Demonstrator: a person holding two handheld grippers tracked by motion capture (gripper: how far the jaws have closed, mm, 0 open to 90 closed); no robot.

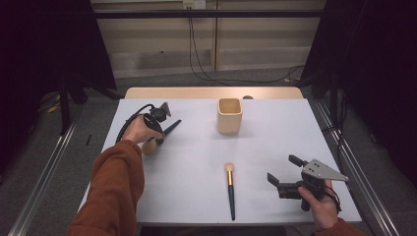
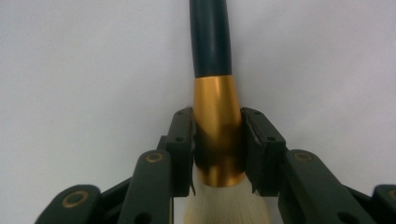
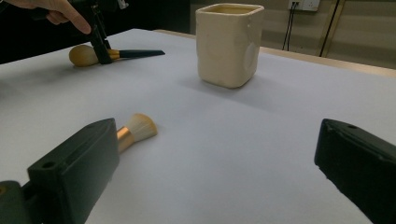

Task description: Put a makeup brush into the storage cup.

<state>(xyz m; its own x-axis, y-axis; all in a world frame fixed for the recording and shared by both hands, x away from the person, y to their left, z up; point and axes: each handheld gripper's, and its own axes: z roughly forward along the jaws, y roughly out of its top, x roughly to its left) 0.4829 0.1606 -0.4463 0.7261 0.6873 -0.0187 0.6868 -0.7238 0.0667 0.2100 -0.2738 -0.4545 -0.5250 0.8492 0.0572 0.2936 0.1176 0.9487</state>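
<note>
Left claw (image 1: pixel 160 139): is being held down at the counter's left side, its black jaws being pressed against the gold ferrule of a large brush, one jaw on each side, as is being shown in the left gripper view (image 2: pixel 218 140).
Large brush (image 2: pixel 217 126): is being gripped at the gold band between the pale bristle head and the dark handle; it is lying on the white surface, the round bristle head (image 1: pixel 149 146) being turned toward the person and the handle being pointed away to the right, toward the far side.
Left hand (image 1: pixel 139 129): is being wrapped over the gripper body, a rust-coloured sleeve (image 1: pixel 115 187) being stretched in from the bottom edge.
Right claw (image 1: pixel 285 169): is being held wide apart with nothing between the jaws, low over the counter's near right corner, being pointed left.
Right hand (image 1: pixel 319 204): is being closed around the gripper's handle, below the grey three-cornered plate (image 1: pixel 322 170).
Small brush (image 1: pixel 229 189): is lying free near the counter's front middle, the bristles being turned toward the far side and the dark handle toward the near edge; it is being left well apart from both claws, its bristle tip being seen beside the left jaw in the right gripper view (image 3: pixel 138 128).
Cream cup (image 1: pixel 229 115): is standing upright past the middle of the counter, square-sided and open at the top, apart from both brushes.
Counter (image 1: pixel 196 162): is being covered in white, a wooden strip being left bare along the far edge.
</note>
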